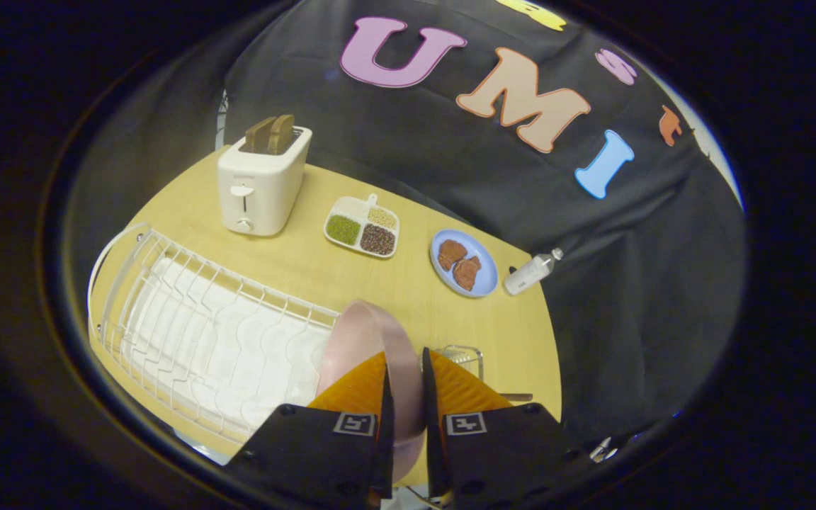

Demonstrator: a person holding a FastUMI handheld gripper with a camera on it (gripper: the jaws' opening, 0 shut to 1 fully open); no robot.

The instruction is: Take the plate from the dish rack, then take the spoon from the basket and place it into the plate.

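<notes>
Gripper view looks down over a pale wooden worktop (394,283) with the gripper (406,397) at the bottom. Its fingers (358,386) stand nearly closed, with a pink plate (372,333) held on edge in the narrow gap between them; both fingers press on the plate's rim, one on each side. The plate rises upright just ahead of the fingertips, above the near end of a white wire dish rack (202,312), which stretches away to the left of the fingers. Just beyond the right finger a small wire basket (463,354) stands on the worktop; what it holds cannot be made out. Further off stand a white toaster (261,180) with two brown slices in its slots, a divided tray (363,227) of green, dark and pale grains, and a blue dish (465,262) carrying brown pieces of food. A small white bottle (532,273) lies on its side just beside the blue dish, at the worktop's edge.
</notes>
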